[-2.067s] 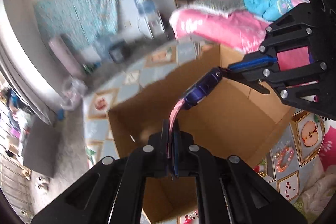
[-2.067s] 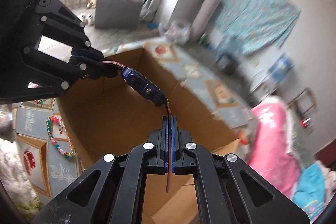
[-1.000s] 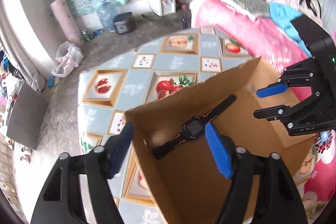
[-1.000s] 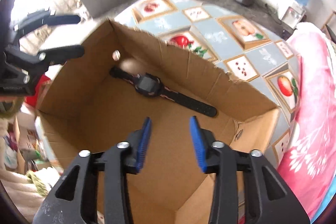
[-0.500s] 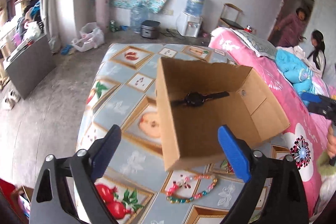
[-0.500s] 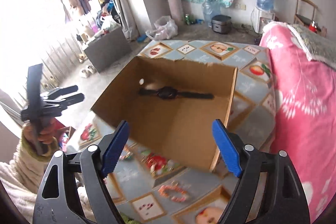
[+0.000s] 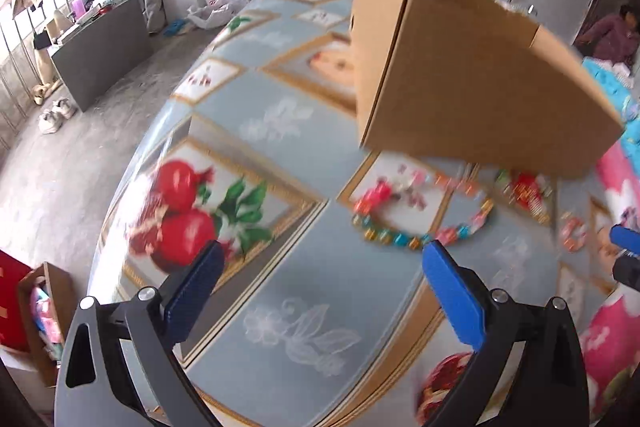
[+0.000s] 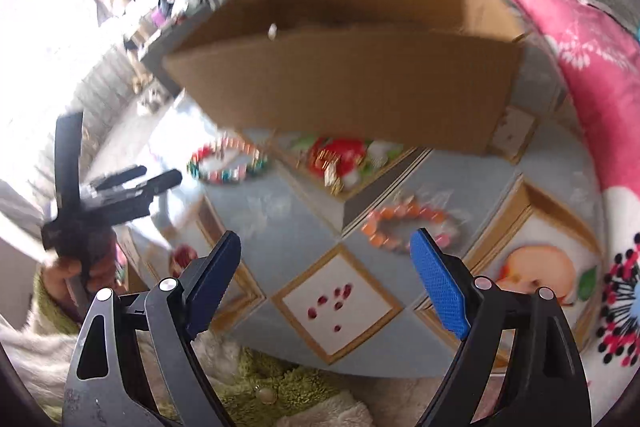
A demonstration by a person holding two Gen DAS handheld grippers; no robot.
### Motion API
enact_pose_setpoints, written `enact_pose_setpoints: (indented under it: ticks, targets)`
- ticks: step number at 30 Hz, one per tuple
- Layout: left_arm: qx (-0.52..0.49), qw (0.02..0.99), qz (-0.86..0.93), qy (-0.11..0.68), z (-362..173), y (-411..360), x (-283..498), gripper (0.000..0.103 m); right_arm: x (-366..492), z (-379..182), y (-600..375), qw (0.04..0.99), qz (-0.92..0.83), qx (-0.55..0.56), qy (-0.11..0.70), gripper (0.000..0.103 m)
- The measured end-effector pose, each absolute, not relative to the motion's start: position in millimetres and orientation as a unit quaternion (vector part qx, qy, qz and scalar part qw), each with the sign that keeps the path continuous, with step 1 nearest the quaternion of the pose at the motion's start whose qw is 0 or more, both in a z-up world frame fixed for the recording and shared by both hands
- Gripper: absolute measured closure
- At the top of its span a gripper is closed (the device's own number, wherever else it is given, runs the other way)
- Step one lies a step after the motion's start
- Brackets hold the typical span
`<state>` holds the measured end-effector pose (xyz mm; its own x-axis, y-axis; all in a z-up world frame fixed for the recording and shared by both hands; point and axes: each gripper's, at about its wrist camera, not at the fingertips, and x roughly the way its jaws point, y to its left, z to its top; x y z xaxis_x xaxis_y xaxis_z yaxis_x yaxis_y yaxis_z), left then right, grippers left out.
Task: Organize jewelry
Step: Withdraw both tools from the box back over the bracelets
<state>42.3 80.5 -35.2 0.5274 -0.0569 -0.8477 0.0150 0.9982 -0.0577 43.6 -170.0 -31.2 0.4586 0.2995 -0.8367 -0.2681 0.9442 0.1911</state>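
A brown cardboard box (image 7: 472,79) stands on the fruit-patterned table (image 7: 280,291); it also shows in the right wrist view (image 8: 352,75). Its inside is hidden, so the watch is out of sight. A multicoloured bead necklace (image 7: 420,227) lies in front of the box, and shows too in the right wrist view (image 8: 228,167). An orange-pink bead bracelet (image 8: 408,223) and a gold-red piece (image 8: 332,163) lie near it. My left gripper (image 7: 320,279) is open and empty above the table. My right gripper (image 8: 326,275) is open and empty, just before the orange bracelet.
A pink flowered blanket (image 8: 592,75) lies along the right of the table. A green fluffy rug (image 8: 280,387) lies below the table's near edge. The left gripper (image 8: 132,183) shows at the left in the right wrist view. A grey cabinet (image 7: 100,55) stands on the floor.
Both grippers let go of the watch, which dropped into the box. Both then opened wide, pulled back and dropped low in front of the box, toward the beads on the table.
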Motion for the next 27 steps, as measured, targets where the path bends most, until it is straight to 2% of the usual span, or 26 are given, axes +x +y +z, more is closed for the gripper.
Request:
enact_pose_setpoints:
  ticks: [6, 14, 27]
  targets:
    - [0.045, 0.873, -0.016, 0.485, -48.2, 70.3, 31.0, 0.006, 36.4, -60.1, -132.1, 0.843, 0.179, -0.06, 0.503, 0.02]
    - [0.028, 0.876, -0.032, 0.481, -51.4, 78.3, 27.0, 0.005, 42.5, -75.8, -129.3, 0.842, 0.167, -0.067, 0.508, 0.008]
    - [0.034, 0.881, -0.052, 0.468, -49.6, 82.1, 29.5, 0.005, 37.3, -81.1, -131.3, 0.849, 0.155, -0.098, 0.496, 0.008]
